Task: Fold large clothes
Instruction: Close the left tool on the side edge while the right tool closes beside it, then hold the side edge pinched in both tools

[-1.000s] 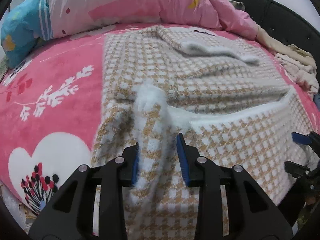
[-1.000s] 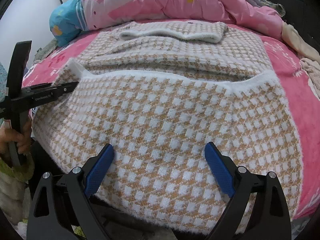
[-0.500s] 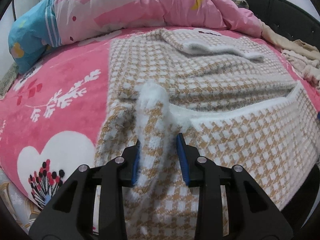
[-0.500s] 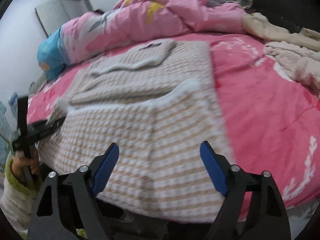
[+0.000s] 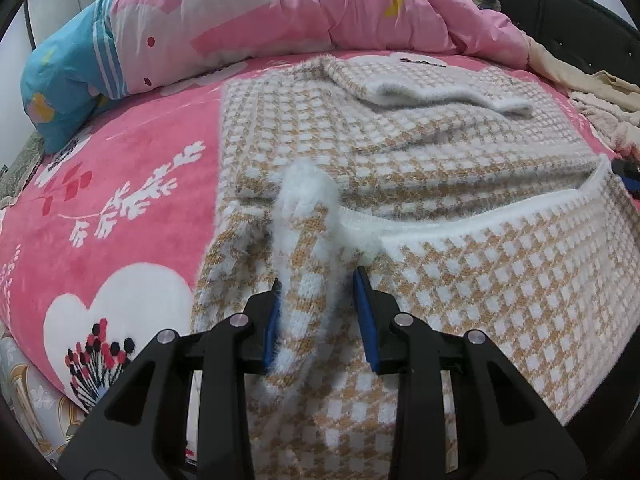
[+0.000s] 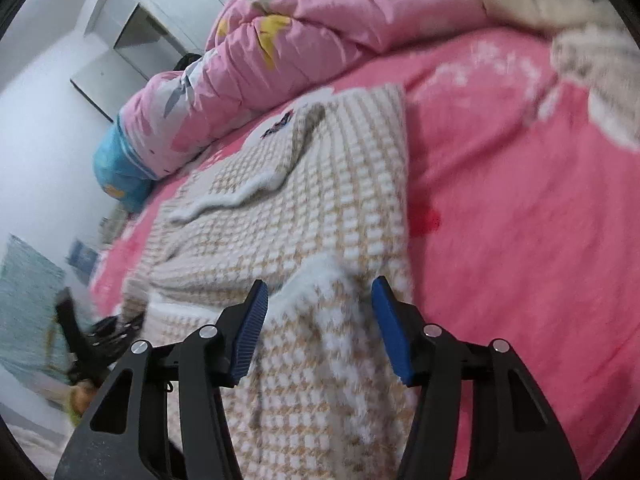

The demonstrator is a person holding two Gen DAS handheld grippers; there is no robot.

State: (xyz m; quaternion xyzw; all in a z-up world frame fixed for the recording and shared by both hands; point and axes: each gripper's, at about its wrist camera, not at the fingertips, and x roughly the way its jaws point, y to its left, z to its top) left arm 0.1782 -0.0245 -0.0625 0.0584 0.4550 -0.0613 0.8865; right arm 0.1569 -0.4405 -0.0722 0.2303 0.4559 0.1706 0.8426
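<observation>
1. I see a bed covered by a bright pink blanket printed with white sprigs and a white heart. It fills most of both wrist views.
2. Along the far side of the blanket lies a rumpled pink quilt, with a blue end at its left.
3. The task's garment, a large fluffy sweater in a tan and white check, lies spread in the middle of the pink blanket. Its near part hangs over the blanket's front edge, towards me. A folded piece with a white fuzzy edge rests on the sweater's far part.
4. At the far right of the blanket, beside the quilt, sits a pile of cream and beige clothes.
5. My left gripper is at the sweater's near left corner. Its blue pads stand narrow and pinch a raised fold of the sweater, whose white hem sticks up beyond them.
6. My right gripper is at the sweater's near right corner. This view is blurred. Its jaws are closing, with a hump of white-edged sweater between them; the pads do not press on it yet.
</observation>
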